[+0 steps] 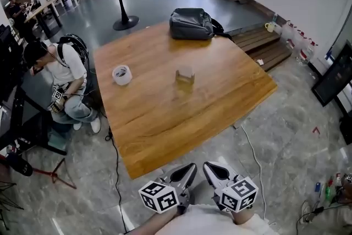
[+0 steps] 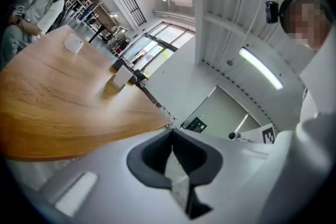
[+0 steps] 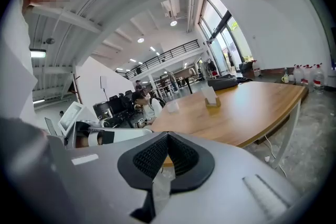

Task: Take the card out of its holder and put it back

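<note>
A wooden table (image 1: 159, 124) carries a card (image 1: 185, 72) standing upright in its holder (image 1: 185, 81) near the middle, a roll of tape (image 1: 121, 75) towards the left edge, and a black bag (image 1: 191, 23) at the far edge. The left gripper (image 1: 190, 167) and right gripper (image 1: 209, 165) are side by side off the near edge, over the floor, pointing at the table. A person (image 1: 66, 80) sits beside the left edge.

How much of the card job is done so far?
Nothing looks started. The card stands in its holder in the middle of the table, with nothing touching it. The left gripper and right gripper are shut and empty, held short of the table's near edge. Left to do: reach over, pull the card out, then slide it back in.
</note>
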Action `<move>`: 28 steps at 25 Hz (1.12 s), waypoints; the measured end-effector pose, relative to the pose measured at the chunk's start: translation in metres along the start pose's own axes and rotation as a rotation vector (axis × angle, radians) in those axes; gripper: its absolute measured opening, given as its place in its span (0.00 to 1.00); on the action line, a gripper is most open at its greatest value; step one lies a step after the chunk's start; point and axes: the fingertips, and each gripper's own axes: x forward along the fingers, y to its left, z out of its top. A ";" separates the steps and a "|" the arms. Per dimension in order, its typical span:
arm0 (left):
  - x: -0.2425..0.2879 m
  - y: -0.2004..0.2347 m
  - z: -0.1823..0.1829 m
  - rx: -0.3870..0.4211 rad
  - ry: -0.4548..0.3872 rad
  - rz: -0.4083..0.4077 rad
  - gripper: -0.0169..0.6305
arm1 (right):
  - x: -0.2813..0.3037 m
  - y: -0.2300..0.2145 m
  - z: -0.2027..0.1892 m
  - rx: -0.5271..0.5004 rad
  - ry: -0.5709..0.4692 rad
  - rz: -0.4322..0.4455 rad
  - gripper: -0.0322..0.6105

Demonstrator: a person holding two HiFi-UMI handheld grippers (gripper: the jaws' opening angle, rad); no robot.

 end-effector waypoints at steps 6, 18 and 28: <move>0.041 0.035 0.041 0.001 -0.036 0.030 0.04 | 0.039 -0.038 0.020 0.014 0.009 0.011 0.04; 0.156 0.098 0.131 0.025 -0.117 0.144 0.04 | 0.131 -0.143 0.112 -0.056 0.044 0.117 0.04; 0.209 0.121 0.164 0.018 -0.159 0.233 0.04 | 0.169 -0.204 0.149 -0.054 0.070 0.174 0.04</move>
